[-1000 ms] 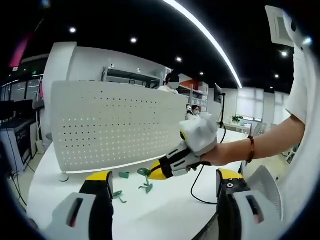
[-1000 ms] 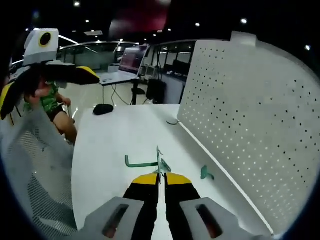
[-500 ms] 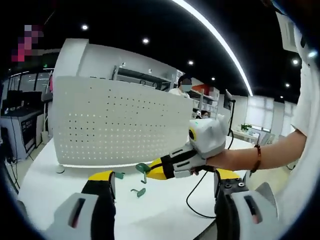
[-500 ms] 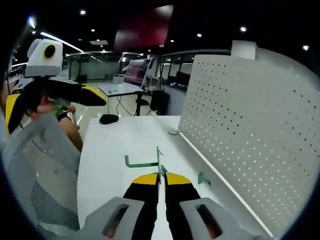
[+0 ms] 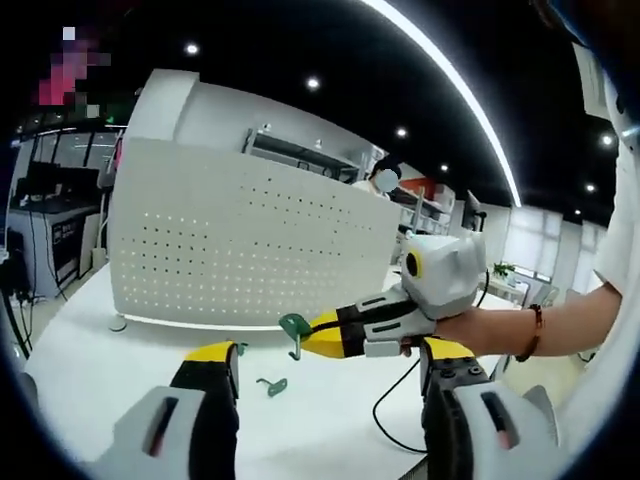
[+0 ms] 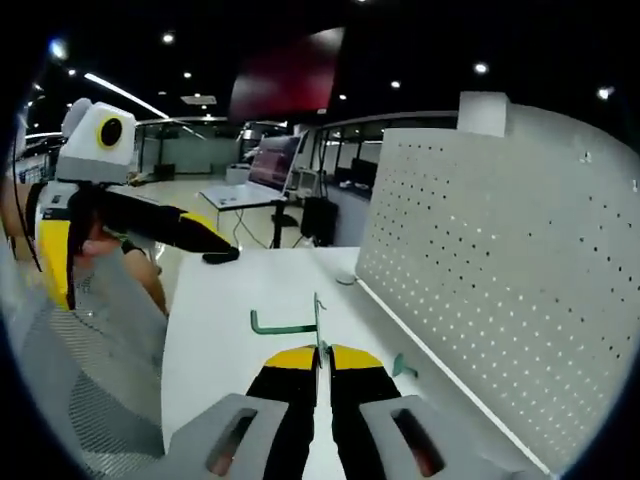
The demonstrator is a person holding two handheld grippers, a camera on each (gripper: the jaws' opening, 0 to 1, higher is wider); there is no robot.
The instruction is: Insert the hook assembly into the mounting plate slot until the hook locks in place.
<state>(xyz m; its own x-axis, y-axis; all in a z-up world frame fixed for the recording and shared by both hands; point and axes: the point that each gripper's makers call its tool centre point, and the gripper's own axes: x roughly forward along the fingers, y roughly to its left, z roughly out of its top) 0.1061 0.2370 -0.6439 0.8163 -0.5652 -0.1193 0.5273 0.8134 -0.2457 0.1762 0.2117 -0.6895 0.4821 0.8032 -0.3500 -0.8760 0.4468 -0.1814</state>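
The white perforated mounting plate (image 5: pixel 230 250) stands upright on the white table (image 5: pixel 90 370). My right gripper (image 5: pixel 312 335) comes in from the right in the left gripper view, shut on a green hook (image 5: pixel 293 327) held in the air near the plate's lower edge. In the right gripper view the jaws (image 6: pixel 322 352) are closed on that hook (image 6: pixel 285 325), with the plate (image 6: pixel 500 270) to the right. My left gripper (image 5: pixel 328 352) is open with nothing between its fingers; it shows at the left (image 6: pixel 110 200) in the right gripper view.
Two loose green hooks (image 5: pixel 270 385) (image 5: pixel 238 348) lie on the table by the plate's foot; one (image 6: pixel 402 367) shows in the right gripper view. A black cable (image 5: pixel 390 390) runs over the table's right side. A black mouse (image 6: pixel 220 257) sits at the far end. A mesh chair (image 6: pixel 90 400) stands at the left.
My right gripper has lifted the green hook off the table area and brought it up toward the plate's lower edge. Both views have shifted with the hands.
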